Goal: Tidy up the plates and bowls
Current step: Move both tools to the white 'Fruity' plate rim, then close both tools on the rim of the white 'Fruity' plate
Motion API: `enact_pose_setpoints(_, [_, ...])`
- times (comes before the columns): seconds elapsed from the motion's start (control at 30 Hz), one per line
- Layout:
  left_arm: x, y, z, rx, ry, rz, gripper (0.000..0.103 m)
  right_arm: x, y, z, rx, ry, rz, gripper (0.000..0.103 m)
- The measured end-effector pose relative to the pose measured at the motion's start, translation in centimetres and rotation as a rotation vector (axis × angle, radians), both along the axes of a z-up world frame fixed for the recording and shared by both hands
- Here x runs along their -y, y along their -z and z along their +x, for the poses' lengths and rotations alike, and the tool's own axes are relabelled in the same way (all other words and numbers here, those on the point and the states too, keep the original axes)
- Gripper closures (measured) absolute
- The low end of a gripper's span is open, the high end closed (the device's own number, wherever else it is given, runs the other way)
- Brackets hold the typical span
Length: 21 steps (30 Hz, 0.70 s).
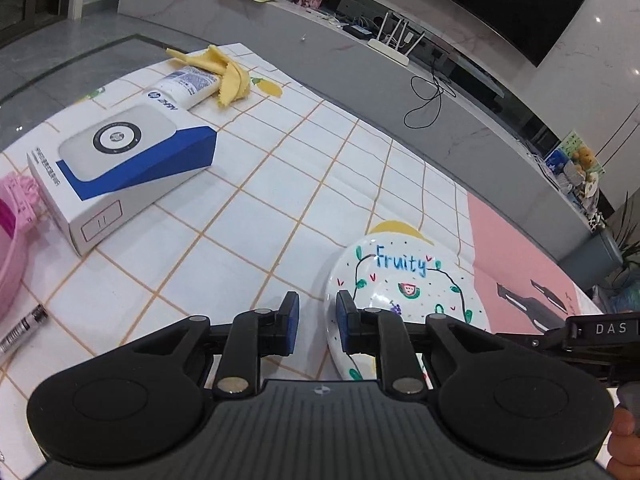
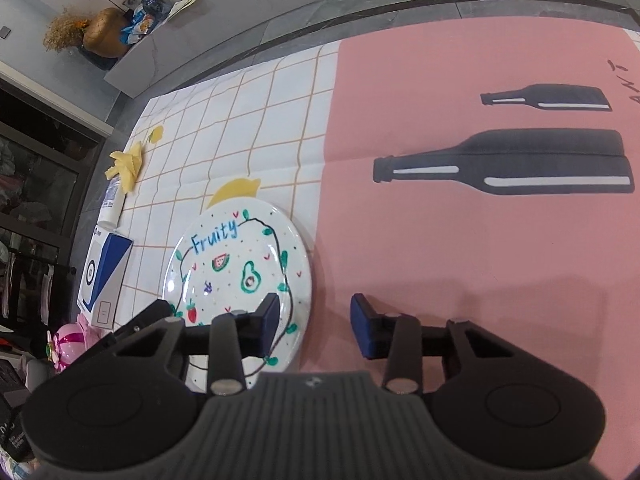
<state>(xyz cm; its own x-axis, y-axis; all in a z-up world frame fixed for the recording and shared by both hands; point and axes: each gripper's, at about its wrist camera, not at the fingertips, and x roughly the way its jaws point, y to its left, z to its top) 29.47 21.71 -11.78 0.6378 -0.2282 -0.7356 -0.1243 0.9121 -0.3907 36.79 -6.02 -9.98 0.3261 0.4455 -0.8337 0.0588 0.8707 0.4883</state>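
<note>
A white plate [image 1: 416, 280] painted with fruit and the word "Fruity" lies on the checked tablecloth; it also shows in the right wrist view [image 2: 240, 264]. My left gripper [image 1: 318, 322] is open and empty, its right finger over the plate's left rim. My right gripper [image 2: 315, 325] is open and empty, its left finger over the plate's right edge, its right finger over the pink mat [image 2: 460, 240]. The right gripper's body [image 1: 592, 336] shows at the right edge of the left wrist view.
A white and blue box [image 1: 120, 172], a white bottle [image 1: 188, 86] and a yellow cloth [image 1: 224, 72] lie to the left on the tablecloth. A pink basin [image 1: 8, 248] and a pen [image 1: 22, 328] are at the far left. A grey TV bench [image 1: 400, 92] runs behind.
</note>
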Motion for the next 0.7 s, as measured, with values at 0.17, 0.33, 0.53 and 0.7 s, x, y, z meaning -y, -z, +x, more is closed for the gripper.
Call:
enact_pose_setpoints(0.17, [-0.1, 0.3, 0.2, -0.003, 0.001, -0.05, 0.082, -0.2, 0.2, 0.3, 0.0, 0.009, 0.001, 0.07])
enact_pose_setpoints(0.33, [-0.4, 0.7, 0.3, -0.016, -0.017, -0.101, 0.091, -0.5, 0.4, 0.7, 0.003, 0.01, 0.01, 0.077])
enact_pose_setpoints(0.53, [-0.5, 0.7, 0.3, -0.019, -0.027, -0.119, 0.093, -1.1, 0.6, 0.8, 0.02, -0.015, -0.001, 0.092])
enact_pose_setpoints(0.7, [-0.4, 0.7, 0.2, -0.012, -0.022, -0.109, 0.093, -1.1, 0.8, 0.8, 0.016, 0.001, 0.003, 0.094])
